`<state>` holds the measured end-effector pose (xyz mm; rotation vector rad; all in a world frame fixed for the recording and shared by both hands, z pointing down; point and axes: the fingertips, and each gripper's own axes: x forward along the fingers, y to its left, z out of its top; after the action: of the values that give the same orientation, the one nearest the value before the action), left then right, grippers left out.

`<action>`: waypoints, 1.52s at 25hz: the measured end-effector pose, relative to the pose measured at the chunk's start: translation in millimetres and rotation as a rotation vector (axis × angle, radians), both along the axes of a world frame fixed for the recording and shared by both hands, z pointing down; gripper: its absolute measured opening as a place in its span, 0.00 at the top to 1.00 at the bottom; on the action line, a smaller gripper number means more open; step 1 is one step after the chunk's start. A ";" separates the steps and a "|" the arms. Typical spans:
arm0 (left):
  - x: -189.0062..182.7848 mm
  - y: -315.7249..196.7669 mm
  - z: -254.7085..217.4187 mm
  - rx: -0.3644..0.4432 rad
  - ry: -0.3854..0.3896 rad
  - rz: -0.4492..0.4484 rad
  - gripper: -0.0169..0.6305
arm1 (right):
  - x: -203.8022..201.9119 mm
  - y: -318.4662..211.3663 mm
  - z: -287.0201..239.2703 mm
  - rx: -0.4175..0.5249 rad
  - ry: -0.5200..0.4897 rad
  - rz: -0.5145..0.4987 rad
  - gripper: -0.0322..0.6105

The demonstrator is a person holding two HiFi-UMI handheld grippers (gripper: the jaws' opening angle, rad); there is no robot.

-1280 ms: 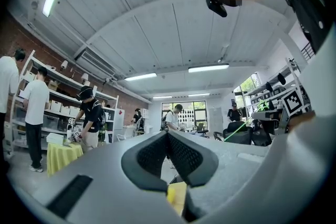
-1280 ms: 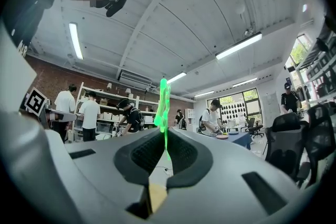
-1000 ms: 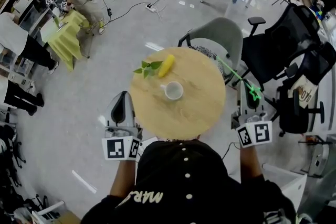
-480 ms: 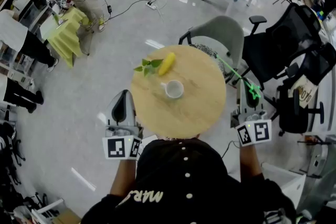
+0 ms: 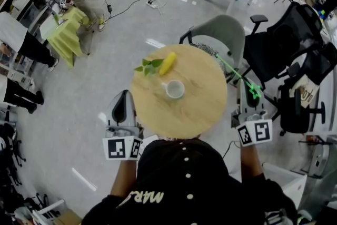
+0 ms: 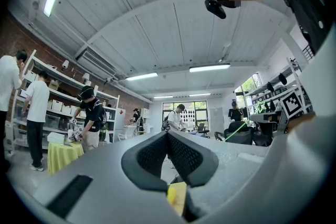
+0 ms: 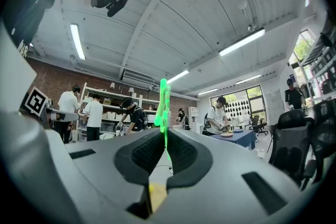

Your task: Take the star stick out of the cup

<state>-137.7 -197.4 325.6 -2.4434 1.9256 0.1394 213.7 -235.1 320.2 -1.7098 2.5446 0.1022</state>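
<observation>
Right gripper [image 5: 251, 93]: fingers clamped on the star stick [image 5: 238, 76], right of the cup [image 5: 174, 90], past the worktop [image 5: 202, 110] edge.
Left gripper [image 5: 124, 96]: fingers closed, empty, left of the cup.

Round wooden table [image 5: 196, 113] — cup [image 5: 174, 90], banana [image 5: 167, 64], leaves [image 5: 149, 67]

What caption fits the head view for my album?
Right gripper holds the green star stick clear of the white cup on the round table.

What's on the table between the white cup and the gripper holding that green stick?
Only bare wooden tabletop lies between the cup and the right gripper clamping the star stick, per the head view.
</observation>
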 end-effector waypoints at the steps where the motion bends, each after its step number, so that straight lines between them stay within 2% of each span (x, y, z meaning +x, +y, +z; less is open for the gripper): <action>1: 0.3 -0.4 -0.9 0.004 0.000 -0.001 0.98 | 0.5 -0.5 -0.1 0.000 -0.001 0.000 0.92; 38: -6.7 -10.5 5.2 0.001 0.005 -0.003 0.98 | -17.5 -13.0 6.5 -0.009 0.045 -0.027 0.93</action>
<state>-144.4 -208.0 330.8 -2.4420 1.9308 0.1466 196.2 -248.1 326.7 -1.6946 2.6036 0.1287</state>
